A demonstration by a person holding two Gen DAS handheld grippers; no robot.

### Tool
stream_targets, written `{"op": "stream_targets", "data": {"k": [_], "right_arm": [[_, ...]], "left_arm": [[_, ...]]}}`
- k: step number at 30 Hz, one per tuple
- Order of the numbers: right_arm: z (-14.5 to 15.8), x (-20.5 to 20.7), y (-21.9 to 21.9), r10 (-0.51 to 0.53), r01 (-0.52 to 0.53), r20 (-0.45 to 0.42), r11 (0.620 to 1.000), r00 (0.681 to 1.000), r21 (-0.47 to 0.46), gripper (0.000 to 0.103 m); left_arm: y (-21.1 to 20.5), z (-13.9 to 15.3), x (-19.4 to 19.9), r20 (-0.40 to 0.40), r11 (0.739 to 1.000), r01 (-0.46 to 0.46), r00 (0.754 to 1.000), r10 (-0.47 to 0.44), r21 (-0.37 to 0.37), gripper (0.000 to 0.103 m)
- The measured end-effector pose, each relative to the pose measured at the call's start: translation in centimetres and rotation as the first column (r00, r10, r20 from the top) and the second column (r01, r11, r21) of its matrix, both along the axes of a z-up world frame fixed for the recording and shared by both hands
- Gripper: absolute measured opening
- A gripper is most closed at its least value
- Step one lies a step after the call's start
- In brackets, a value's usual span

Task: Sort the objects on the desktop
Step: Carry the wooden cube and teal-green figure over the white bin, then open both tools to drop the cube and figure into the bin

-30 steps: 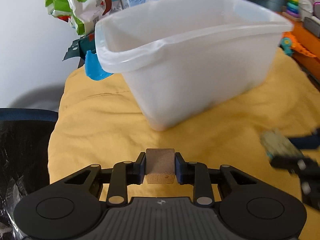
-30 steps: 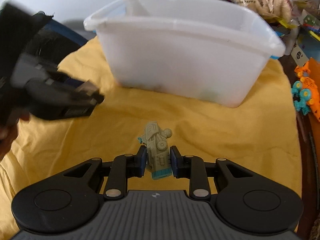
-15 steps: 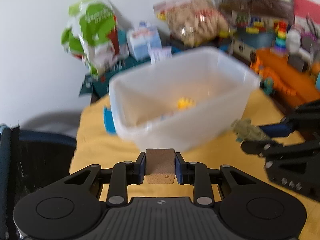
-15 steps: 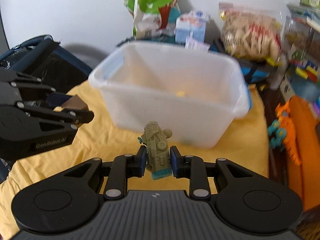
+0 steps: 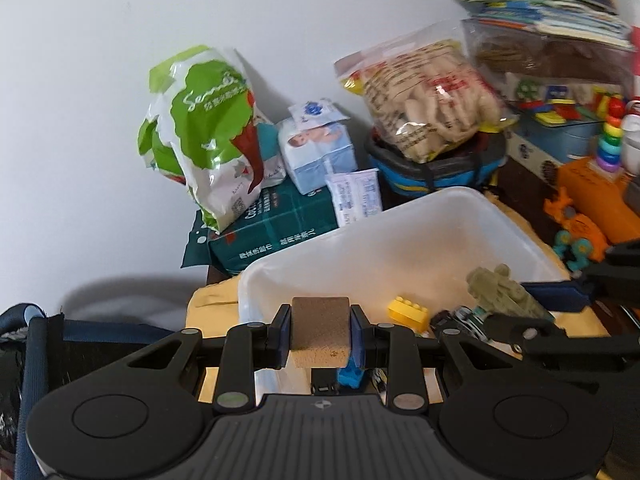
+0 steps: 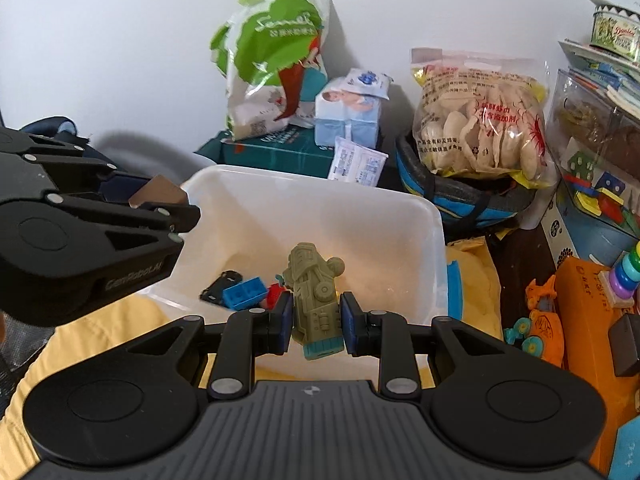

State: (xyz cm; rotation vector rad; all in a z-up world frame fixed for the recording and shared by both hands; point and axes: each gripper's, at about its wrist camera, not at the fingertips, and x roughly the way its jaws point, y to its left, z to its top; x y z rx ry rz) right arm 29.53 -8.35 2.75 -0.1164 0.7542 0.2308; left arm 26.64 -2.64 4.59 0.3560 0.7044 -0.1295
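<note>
A: Which step is this?

B: The carry to the bin, I'd judge. The left gripper point(image 5: 320, 334) is clamped on a wooden block point(image 5: 319, 330), and the right gripper point(image 6: 315, 320) is clamped on a grey-green toy vehicle point(image 6: 314, 300). Both hang above the near rim of the white plastic bin point(image 6: 434, 240), which stands on a yellow cloth point(image 6: 472, 264).

A: What does the next move call for?

B: Probably bringing each load clear over the open mouth and then parting the jaws, so both pieces fall inside beside the yellow brick point(image 5: 407, 311), the blue brick point(image 6: 244, 292) and the small black car point(image 6: 221, 285) lying on the bottom.

A: How would they handle?

B: The block is square-edged with a matt, slightly speckled face, so its flat sides sit well against the pads. The vehicle is moulded plastic, knobbly with wheels and ridges, with a teal base; it sits tilted in the grip. The bin is smooth, translucent, with rounded corners.
</note>
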Motion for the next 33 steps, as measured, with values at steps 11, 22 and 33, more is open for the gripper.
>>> {"op": "stream_targets", "data": {"k": [11, 22, 33], "right_arm": [[-2.4, 3.9, -0.2, -0.042, 0.041, -0.059, 0.999, 0.997, -0.011, 0.029], [-2.1, 3.0, -0.6, -0.095, 0.095, -0.022, 0.995, 0.995, -0.010, 0.058], [-1.2, 0.4, -0.5, -0.100, 0.100, -0.013, 0.995, 0.995, -0.012, 0.064]], "left_arm": [[0.0, -3.4, 3.7, -0.055, 0.999, -0.039, 0.998, 0.040, 0.014, 0.032], [-0.1, -2.6, 2.6, -0.019, 1.000, -0.009, 1.000, 0.010, 0.012, 0.059], [0.1, -1.3, -0.1, 0.012, 1.000, -0.011, 1.000, 0.011, -0.008, 0.065]]}}
